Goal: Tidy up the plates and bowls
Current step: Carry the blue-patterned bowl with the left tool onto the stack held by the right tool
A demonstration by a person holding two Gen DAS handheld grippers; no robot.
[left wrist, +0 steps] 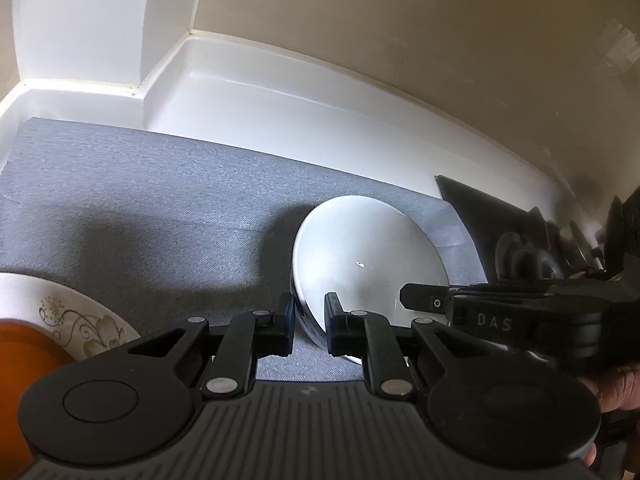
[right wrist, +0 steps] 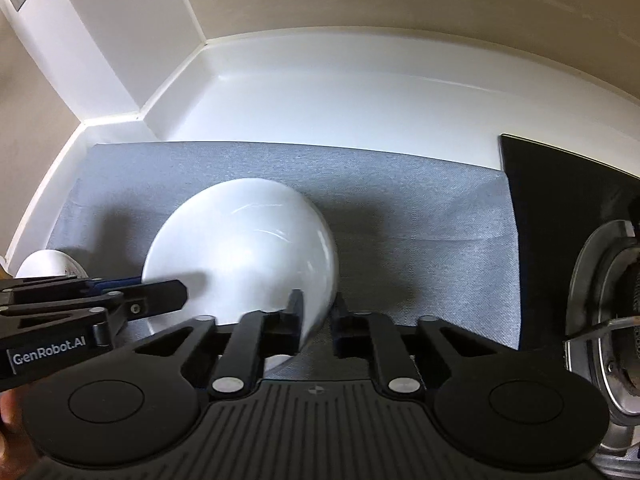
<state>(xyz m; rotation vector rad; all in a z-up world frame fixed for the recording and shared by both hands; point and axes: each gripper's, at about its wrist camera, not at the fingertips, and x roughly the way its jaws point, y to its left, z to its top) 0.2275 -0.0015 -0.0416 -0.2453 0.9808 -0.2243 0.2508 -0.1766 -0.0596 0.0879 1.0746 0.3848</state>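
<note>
A plain white bowl (left wrist: 360,264) hangs tilted over a grey mat (left wrist: 160,200). My left gripper (left wrist: 310,314) is shut on the bowl's near left rim, which sits between its blue-padded fingers. In the right wrist view the same bowl (right wrist: 240,252) fills the centre, and my right gripper (right wrist: 318,314) is shut on its right rim. Each gripper shows in the other's view: the right one (left wrist: 404,298) reaches in from the right, the left one (right wrist: 180,292) from the left. The bowl's underside is hidden.
A floral plate (left wrist: 80,320) with an orange dish (left wrist: 20,360) on it lies at the mat's left end. A black glass hob (right wrist: 560,200) with a steel burner (right wrist: 600,320) borders the mat on the right. The white counter upstand (left wrist: 280,92) and wall run behind.
</note>
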